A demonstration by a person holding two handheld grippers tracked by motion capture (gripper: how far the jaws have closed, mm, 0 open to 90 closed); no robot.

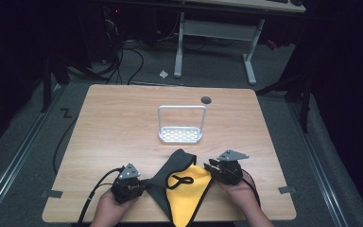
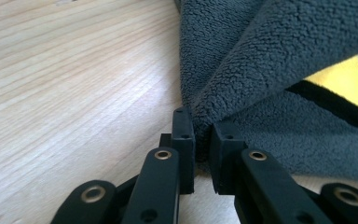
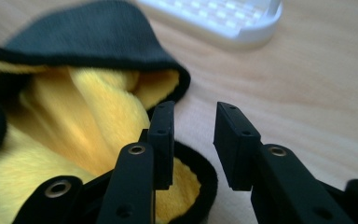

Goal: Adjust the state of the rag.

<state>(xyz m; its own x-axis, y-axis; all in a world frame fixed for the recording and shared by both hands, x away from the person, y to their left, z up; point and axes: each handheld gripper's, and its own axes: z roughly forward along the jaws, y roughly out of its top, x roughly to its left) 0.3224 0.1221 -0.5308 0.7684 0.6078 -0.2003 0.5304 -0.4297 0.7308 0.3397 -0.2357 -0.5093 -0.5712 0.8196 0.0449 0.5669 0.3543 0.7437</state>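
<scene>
Cloth (image 1: 182, 182), grey w/ yellow inside, lay at table's (image 1: 123, 123) 6 o'clock edge, rack (image 1: 180, 135) at its 12. Left gripper (image 2: 201, 144) at cloth's 9 pinched a grey fold. Right gripper (image 3: 193, 140) at its 3 was spread, jaws straddling the black hem.

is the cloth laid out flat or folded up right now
Folded, not flat: the cloth has its grey side doubled over the yellow one, and the left gripper pinches a grey fold.
</scene>
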